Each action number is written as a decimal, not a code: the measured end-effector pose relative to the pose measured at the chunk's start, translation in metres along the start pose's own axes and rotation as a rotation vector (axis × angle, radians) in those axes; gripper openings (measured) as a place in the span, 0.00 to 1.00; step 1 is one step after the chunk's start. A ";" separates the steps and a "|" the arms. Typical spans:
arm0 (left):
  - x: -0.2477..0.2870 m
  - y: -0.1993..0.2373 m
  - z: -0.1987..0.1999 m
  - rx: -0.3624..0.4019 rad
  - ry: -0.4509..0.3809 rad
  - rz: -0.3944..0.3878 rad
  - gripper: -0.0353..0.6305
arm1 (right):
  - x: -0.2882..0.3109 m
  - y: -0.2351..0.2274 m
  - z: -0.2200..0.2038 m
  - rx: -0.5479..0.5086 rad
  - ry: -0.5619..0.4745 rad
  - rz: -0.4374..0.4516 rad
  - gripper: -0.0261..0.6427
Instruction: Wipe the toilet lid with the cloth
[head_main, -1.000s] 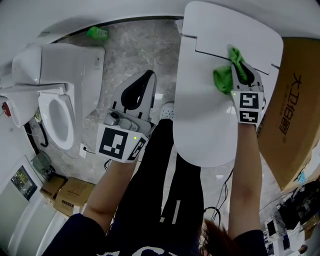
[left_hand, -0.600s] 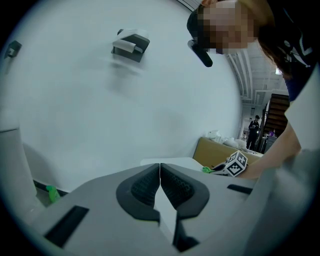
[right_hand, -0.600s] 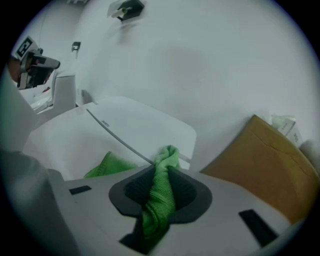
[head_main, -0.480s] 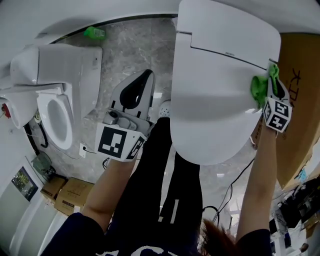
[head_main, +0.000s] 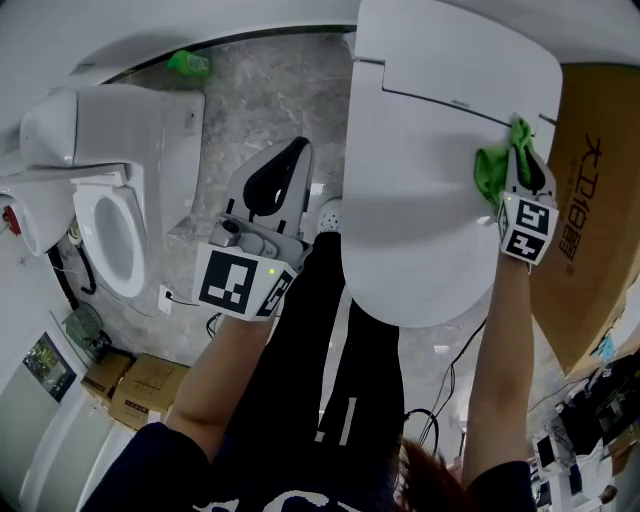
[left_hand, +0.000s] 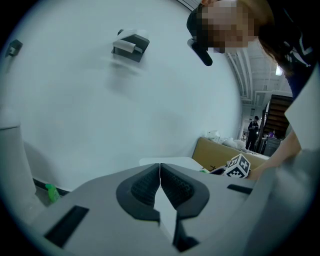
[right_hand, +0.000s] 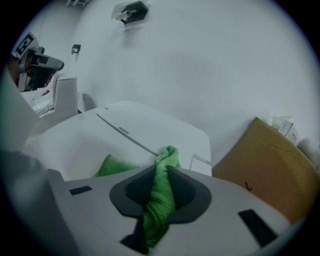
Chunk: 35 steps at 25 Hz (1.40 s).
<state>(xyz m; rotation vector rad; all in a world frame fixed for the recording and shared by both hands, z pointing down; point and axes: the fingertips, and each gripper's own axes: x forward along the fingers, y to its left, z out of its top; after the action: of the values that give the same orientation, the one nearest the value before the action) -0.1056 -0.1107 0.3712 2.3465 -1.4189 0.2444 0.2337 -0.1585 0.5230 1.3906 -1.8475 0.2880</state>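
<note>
Green microfibre cloth (head_main: 493, 170), bunched into a twist, is clamped between the jaws of the right gripper (head_main: 519, 158). In the right gripper view the fabric fills the gap between the dark pads, and the jaws have just been tightening on it. The loose end of the cloth lies pressed on the white glossy plastic toilet lid (head_main: 415, 200), at its rear right part, just beside the seam where the lid meets the hinge cover and close to the lid's right edge.

Wiping looks to be under way rather than finished. The lid shows no streaks, wet marks or dirt in any view, so how much of it has been covered cannot be told. The broad middle, the left side and the rounded front end lie well apart from the cloth, and by my judgement they may still need passes.

The left gripper (head_main: 272, 190) takes no part: its jaws are pressed together with nothing between them, and it hangs over the grey marbled floor (head_main: 260, 90), near the lid's left edge but not touching it. A brown cardboard box (head_main: 590, 200) stands just beside the lid's right side, and a second white toilet with an open seat (head_main: 110, 220) stands at the far left.
</note>
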 end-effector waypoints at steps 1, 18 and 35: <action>0.000 0.000 0.000 0.000 -0.001 -0.001 0.09 | 0.001 0.011 0.006 -0.005 -0.008 0.015 0.16; -0.013 0.016 0.006 -0.002 -0.013 0.041 0.09 | 0.024 0.174 0.108 -0.143 -0.138 0.250 0.16; -0.021 0.021 0.006 0.002 -0.013 0.052 0.09 | 0.010 0.282 0.138 -0.349 -0.188 0.512 0.16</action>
<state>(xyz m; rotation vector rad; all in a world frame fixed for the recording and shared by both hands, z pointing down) -0.1342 -0.1051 0.3638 2.3188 -1.4882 0.2446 -0.0800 -0.1433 0.5137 0.7164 -2.2667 0.0805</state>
